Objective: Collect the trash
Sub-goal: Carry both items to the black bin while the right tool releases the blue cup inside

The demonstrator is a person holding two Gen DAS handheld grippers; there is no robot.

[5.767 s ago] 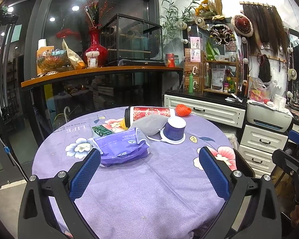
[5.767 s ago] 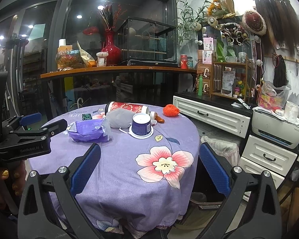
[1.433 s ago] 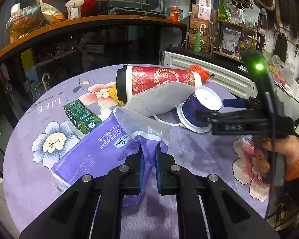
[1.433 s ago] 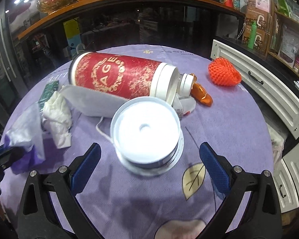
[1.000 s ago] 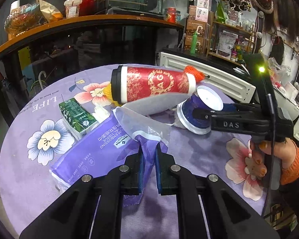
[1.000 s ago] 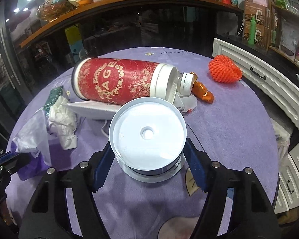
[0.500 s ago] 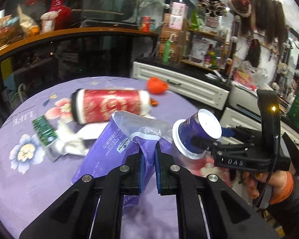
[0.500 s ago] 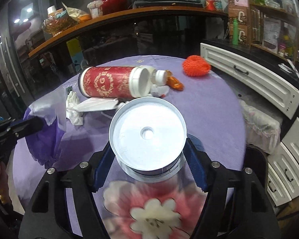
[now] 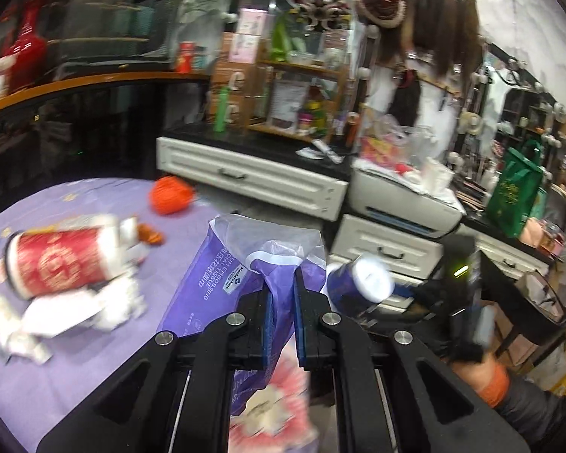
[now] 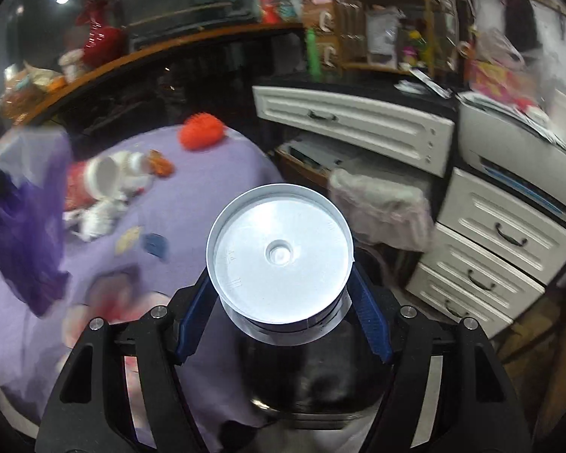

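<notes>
My left gripper is shut on the neck of a purple tissue packet, which hangs clear above the purple-clothed round table. My right gripper is shut on a blue cup with a white round end, held off the table near its right edge. The left wrist view shows that cup just right of the packet, with a person's hand behind it. The packet shows blurred at the left of the right wrist view.
A red canister, a crumpled white mask and an orange net ball lie on the table. A bin with a pale bag liner stands beside the table. White drawers and a printer stand to the right.
The right gripper closed on the cup and lifted it. Both grippers have carried their loads off the table and swung right, toward the table's edge and the drawers.
</notes>
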